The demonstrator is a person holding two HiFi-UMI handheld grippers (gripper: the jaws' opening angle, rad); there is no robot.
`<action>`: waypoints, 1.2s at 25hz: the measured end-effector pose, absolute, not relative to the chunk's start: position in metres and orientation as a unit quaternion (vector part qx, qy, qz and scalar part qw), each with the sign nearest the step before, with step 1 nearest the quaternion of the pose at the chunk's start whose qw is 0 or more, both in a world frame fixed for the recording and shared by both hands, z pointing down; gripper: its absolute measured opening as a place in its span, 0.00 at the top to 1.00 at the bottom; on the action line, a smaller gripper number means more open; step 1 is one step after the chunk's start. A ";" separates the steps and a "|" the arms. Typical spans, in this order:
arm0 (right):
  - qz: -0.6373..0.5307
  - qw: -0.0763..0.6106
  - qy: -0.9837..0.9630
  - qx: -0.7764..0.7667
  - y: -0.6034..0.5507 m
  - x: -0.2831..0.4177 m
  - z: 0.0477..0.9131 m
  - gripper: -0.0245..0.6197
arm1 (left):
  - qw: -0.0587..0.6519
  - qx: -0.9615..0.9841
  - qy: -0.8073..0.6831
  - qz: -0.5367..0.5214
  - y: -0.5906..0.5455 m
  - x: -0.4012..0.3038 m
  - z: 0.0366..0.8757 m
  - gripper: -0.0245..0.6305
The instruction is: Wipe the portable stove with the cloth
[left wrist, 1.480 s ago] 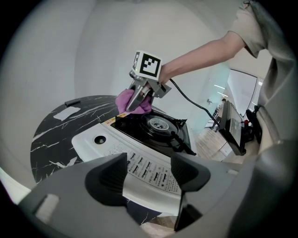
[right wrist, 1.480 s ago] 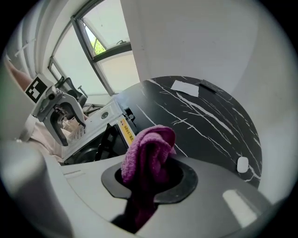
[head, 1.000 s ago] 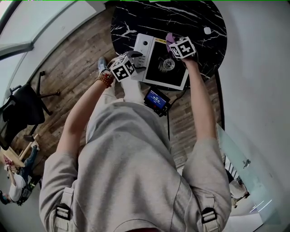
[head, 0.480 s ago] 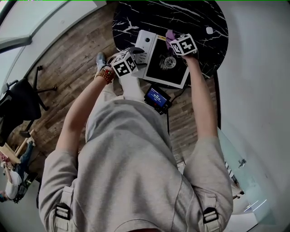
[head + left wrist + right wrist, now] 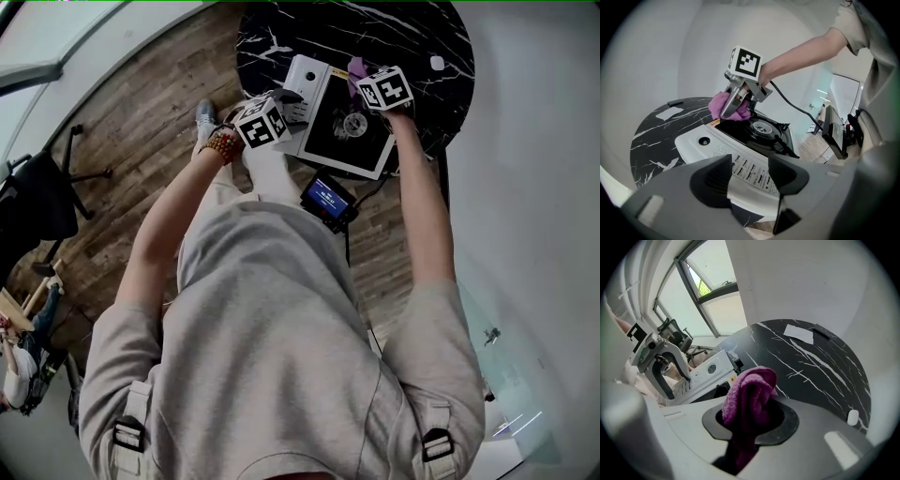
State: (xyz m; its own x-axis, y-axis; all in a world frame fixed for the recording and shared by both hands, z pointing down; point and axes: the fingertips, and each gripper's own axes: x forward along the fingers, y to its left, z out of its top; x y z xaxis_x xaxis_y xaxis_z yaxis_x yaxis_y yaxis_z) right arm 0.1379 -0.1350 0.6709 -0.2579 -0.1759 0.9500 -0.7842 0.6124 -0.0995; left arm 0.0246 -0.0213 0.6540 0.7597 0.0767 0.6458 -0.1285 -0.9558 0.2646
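The portable stove [image 5: 349, 142], white with a black top and a round burner [image 5: 761, 126], stands at the near edge of the black marble table [image 5: 403, 37]. My right gripper [image 5: 727, 110] points steeply down, shut on the purple cloth [image 5: 750, 397], and presses it onto the far left corner of the stove top. My left gripper [image 5: 750, 177] is at the stove's near white control side [image 5: 719, 150]. Its jaws are closing, with the stove's edge showing in the gap between them and the pads still apart from it.
A small device with a blue screen [image 5: 328, 199] and a cable hangs just off the table's near edge. A white paper strip [image 5: 799, 333] and a small white object [image 5: 853, 417] lie on the table. An office chair [image 5: 37, 202] stands on the wooden floor at the left.
Only the head camera has shifted a little. Both grippers keep their places at the stove.
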 end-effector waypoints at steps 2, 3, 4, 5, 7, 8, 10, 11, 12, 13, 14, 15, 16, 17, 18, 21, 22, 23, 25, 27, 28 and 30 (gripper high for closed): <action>0.294 0.519 -0.735 0.323 -0.135 0.137 0.671 0.83 | 0.149 0.926 -0.014 0.347 -0.021 0.025 0.654 0.60; 0.293 0.521 -0.734 0.321 -0.135 0.137 0.671 0.83 | 0.149 0.926 -0.015 0.348 -0.021 0.024 0.654 0.60; 0.292 0.522 -0.734 0.321 -0.135 0.136 0.671 0.83 | 0.149 0.925 -0.016 0.348 -0.020 0.024 0.654 0.60; 0.291 0.522 -0.734 0.322 -0.134 0.135 0.670 0.83 | 0.149 0.925 -0.017 0.348 -0.020 0.024 0.653 0.60; 0.288 0.522 -0.734 0.325 -0.134 0.136 0.669 0.83 | 0.148 0.926 -0.019 0.348 -0.020 0.025 0.653 0.60; 0.287 0.523 -0.734 0.326 -0.133 0.136 0.669 0.83 | 0.148 0.926 -0.019 0.347 -0.020 0.026 0.653 0.60; 0.285 0.524 -0.733 0.327 -0.133 0.135 0.669 0.83 | 0.149 0.926 -0.019 0.348 -0.019 0.025 0.653 0.60; 0.285 0.524 -0.733 0.327 -0.134 0.134 0.669 0.83 | 0.149 0.925 -0.018 0.348 -0.019 0.025 0.653 0.60; 0.286 0.524 -0.733 0.328 -0.135 0.134 0.669 0.83 | 0.149 0.925 -0.018 0.349 -0.020 0.025 0.654 0.60; 0.287 0.523 -0.732 0.328 -0.136 0.134 0.669 0.83 | 0.149 0.925 -0.018 0.350 -0.020 0.025 0.654 0.59; 0.288 0.523 -0.732 0.328 -0.136 0.134 0.669 0.83 | 0.149 0.925 -0.018 0.350 -0.020 0.024 0.654 0.59; 0.288 0.522 -0.733 0.328 -0.136 0.133 0.669 0.83 | 0.149 0.924 -0.018 0.351 -0.020 0.024 0.654 0.60; 0.287 0.522 -0.733 0.328 -0.136 0.132 0.669 0.83 | 0.148 0.925 -0.018 0.351 -0.020 0.023 0.654 0.60; 0.285 0.522 -0.734 0.329 -0.136 0.131 0.669 0.83 | 0.148 0.925 -0.018 0.350 -0.020 0.023 0.655 0.60; 0.281 0.522 -0.734 0.331 -0.136 0.130 0.669 0.83 | 0.147 0.925 -0.018 0.350 -0.020 0.023 0.655 0.60; 0.263 0.523 -0.740 0.333 -0.135 0.126 0.667 0.83 | 0.143 0.926 -0.020 0.350 -0.021 0.025 0.654 0.60; 0.255 0.523 -0.742 0.333 -0.135 0.124 0.667 0.83 | 0.142 0.926 -0.020 0.350 -0.021 0.025 0.654 0.60; 0.249 0.522 -0.745 0.333 -0.135 0.122 0.667 0.83 | 0.141 0.926 -0.020 0.351 -0.021 0.025 0.655 0.60; 0.241 0.519 -0.750 0.331 -0.136 0.116 0.667 0.83 | 0.140 0.926 -0.023 0.349 -0.022 0.025 0.654 0.61; 0.236 0.520 -0.753 0.327 -0.137 0.110 0.666 0.83 | 0.142 0.927 -0.029 0.347 -0.021 0.025 0.654 0.61; 0.232 0.522 -0.753 0.325 -0.137 0.108 0.665 0.83 | 0.144 0.927 -0.032 0.345 -0.021 0.024 0.655 0.61; 0.227 0.526 -0.754 0.322 -0.138 0.105 0.665 0.83 | 0.142 0.928 -0.038 0.342 -0.021 0.024 0.656 0.61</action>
